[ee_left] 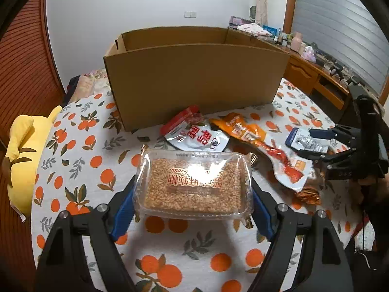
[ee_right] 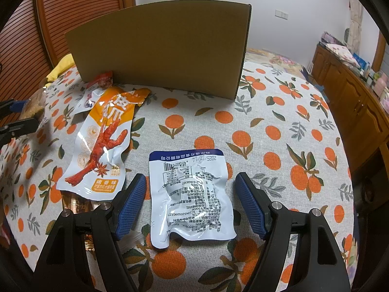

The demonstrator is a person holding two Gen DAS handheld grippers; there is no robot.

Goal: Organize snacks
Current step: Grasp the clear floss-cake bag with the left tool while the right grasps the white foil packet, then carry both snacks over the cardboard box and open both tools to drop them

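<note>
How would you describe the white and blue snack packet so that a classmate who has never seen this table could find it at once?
Start at the big cardboard box on the orange-patterned tablecloth. Nearer than it, between the open right gripper's fingers, lies the packet. Unlike the orange chicken-foot pouch beside it, it is white with a blue top band and fine printed text.

tablecloth (ee_left: 73, 160) — white, printed with oranges and leaves, covers the surface | yellow plush toy (ee_left: 22, 160) — at the cloth's left edge | wooden cabinet (ee_right: 350, 90) — along the right wall, small clutter on top | slatted wooden door (ee_right: 80, 7) | wall switch (ee_left: 190, 14) on white wall
</note>
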